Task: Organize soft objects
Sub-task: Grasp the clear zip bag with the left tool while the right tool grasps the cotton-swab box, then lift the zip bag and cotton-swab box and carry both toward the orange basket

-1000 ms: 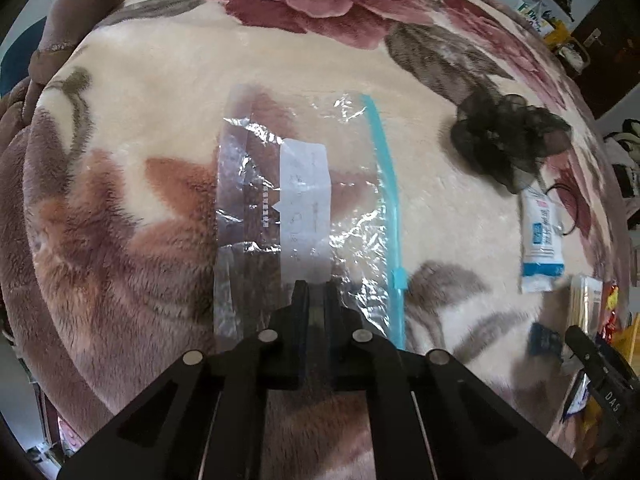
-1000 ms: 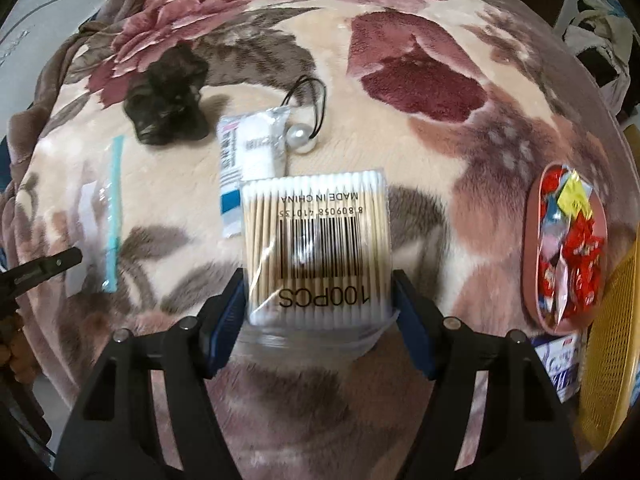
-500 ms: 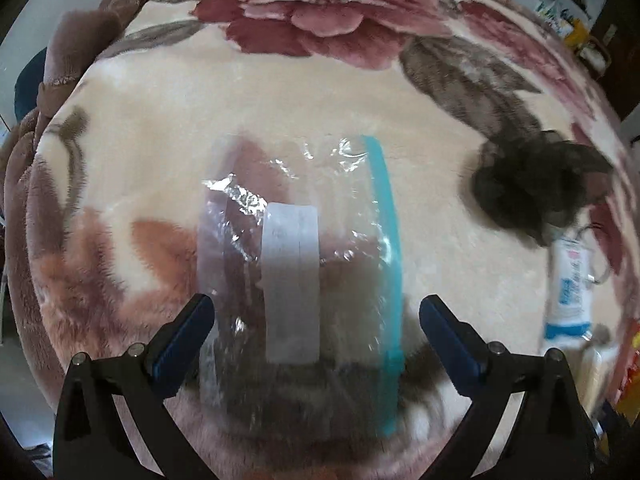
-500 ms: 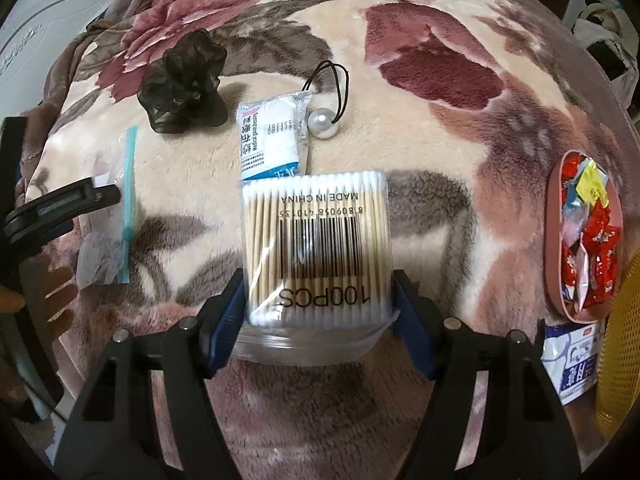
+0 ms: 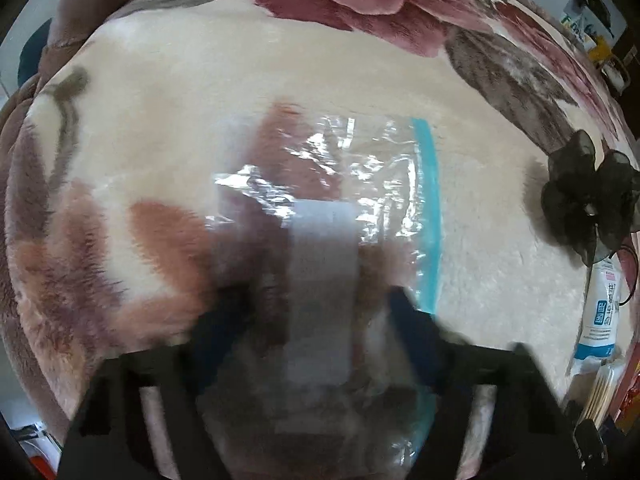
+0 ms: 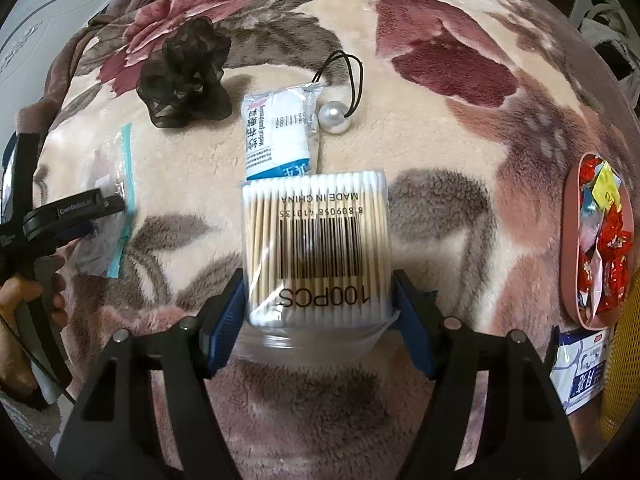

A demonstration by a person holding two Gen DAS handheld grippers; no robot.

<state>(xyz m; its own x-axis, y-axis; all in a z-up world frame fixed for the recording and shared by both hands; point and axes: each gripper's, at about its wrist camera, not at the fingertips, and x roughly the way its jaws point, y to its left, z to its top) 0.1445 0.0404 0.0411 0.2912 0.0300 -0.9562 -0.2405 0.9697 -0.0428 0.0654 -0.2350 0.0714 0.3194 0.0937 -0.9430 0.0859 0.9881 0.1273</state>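
Right gripper (image 6: 318,300) clamped on cotton-swab pack (image 6: 316,248); seen only from left: left gripper (image 5: 316,320), blurred, spread over zip bag (image 5: 320,208).

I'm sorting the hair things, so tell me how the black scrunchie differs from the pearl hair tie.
The black scrunchie is a bulky ruffle of sheer dark fabric; the pearl hair tie is a thin black cord loop with one white bead. The scrunchie lies alone; the tie touches the gauze packet. Both rest on the blanket.

Left gripper (image 5: 316,320) jaws blurred; zip bag (image 5: 340,208) near end smeared.
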